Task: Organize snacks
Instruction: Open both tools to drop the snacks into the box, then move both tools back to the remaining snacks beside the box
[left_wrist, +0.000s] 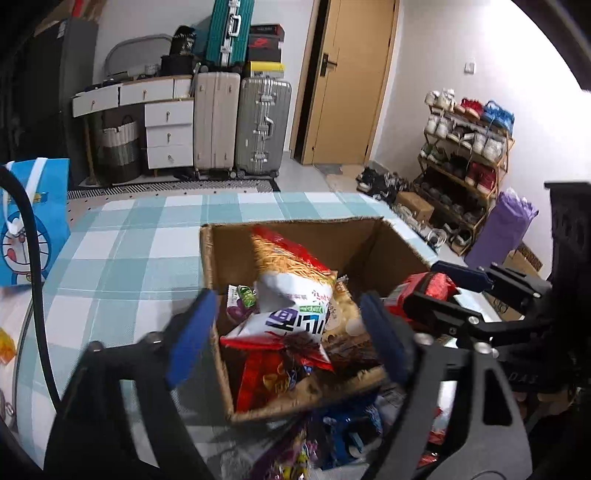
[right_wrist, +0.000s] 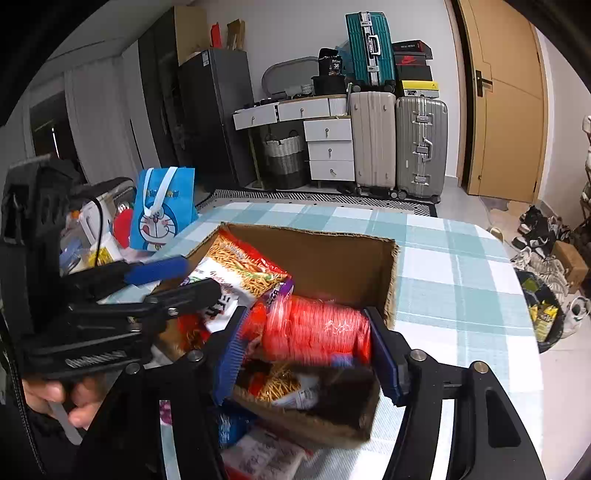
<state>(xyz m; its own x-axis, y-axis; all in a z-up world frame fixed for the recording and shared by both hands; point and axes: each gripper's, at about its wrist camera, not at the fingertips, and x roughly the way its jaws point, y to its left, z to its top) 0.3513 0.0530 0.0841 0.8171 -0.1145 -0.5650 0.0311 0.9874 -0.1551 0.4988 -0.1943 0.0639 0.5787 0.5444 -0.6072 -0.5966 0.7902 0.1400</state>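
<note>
Room: suitcases (left_wrist: 240, 122), a door (left_wrist: 347, 81) and a shoe rack (left_wrist: 465, 158) are standing behind the checked table (left_wrist: 122, 251).
Box: a cardboard box (left_wrist: 295, 236) is sitting on the table, open at the top and already holding several snack bags.
White bag: a white-and-red bag (left_wrist: 291, 317) is leaning in the box, its long axis running from the near edge up toward the far wall; it is lying straight ahead of the left gripper (left_wrist: 288, 336), between the two blue pads without touching them.
Left jaws: standing wide, holding nothing.
Red pack: a red pack (right_wrist: 317, 328) is lying crosswise in the box, its long axis spanning the gap of the right gripper (right_wrist: 306, 350); blur is hiding whether the pads are pressing on it.
Right jaws: partly apart, narrower than the left; I cannot tell whether they are gripping.
Nearer hand: the right is nearer the red pack, the left nearer the white bag.
Loose snacks: more packets (left_wrist: 332, 439) are lying on the table just in front of the box, below both grippers; judging by this, sorting is not finished.
Bystander: a blue cartoon bag (right_wrist: 162, 210) is standing well apart at the left.
</note>
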